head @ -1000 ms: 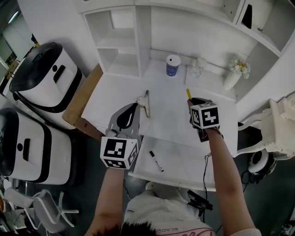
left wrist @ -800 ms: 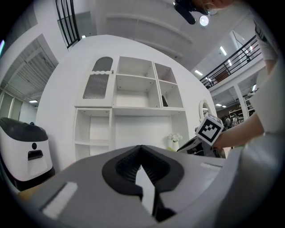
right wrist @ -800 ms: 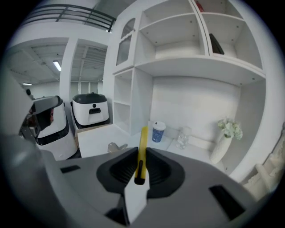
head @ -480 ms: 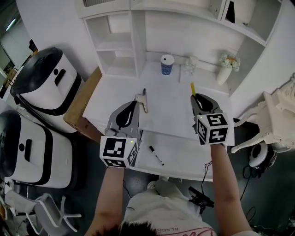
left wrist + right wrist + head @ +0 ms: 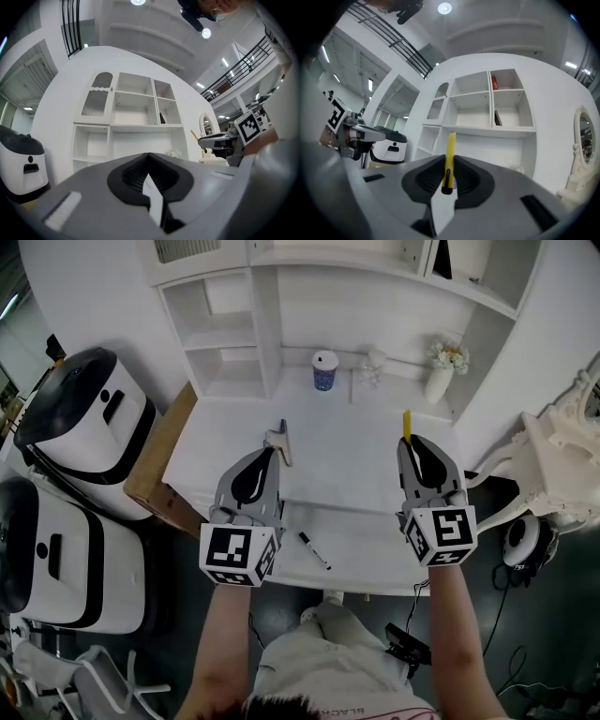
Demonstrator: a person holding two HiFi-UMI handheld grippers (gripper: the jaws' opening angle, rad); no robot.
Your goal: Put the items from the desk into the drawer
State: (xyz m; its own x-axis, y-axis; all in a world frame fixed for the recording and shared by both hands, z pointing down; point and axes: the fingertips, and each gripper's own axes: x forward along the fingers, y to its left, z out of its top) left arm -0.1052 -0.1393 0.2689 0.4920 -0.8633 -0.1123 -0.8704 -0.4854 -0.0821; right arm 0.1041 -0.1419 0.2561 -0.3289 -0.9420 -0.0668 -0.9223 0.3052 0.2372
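A slim yellow stick-shaped item (image 5: pixel 450 154), black at its near end, is pinched upright between the jaws of the right gripper (image 5: pixel 410 441), which is held level above the right part of the white desk (image 5: pixel 347 460); in the head view the item's yellow tip is seen jutting past the jaws toward the back shelving (image 5: pixel 267 315). The left gripper (image 5: pixel 264 456) is held over the left part of the desk with its jaws pressed together and nothing between them, its tips just beside, but apart from, a pale beige item (image 5: pixel 279 441) lying on the desktop, whose kind cannot be made out. Below the desk's front edge the drawer (image 5: pixel 375 559) is seen pulled open, and a black marker (image 5: pixel 314 550) lies slantwise on its white floor, between the two forearms. At the back of the desk a blue-and-white cup (image 5: pixel 324 370), a small glass piece (image 5: pixel 373 366) and a white vase of flowers (image 5: pixel 440 371) are lined up. A cardboard box (image 5: pixel 155 465) and two white-and-black appliances (image 5: pixel 80 409) are seen to the left of the desk.
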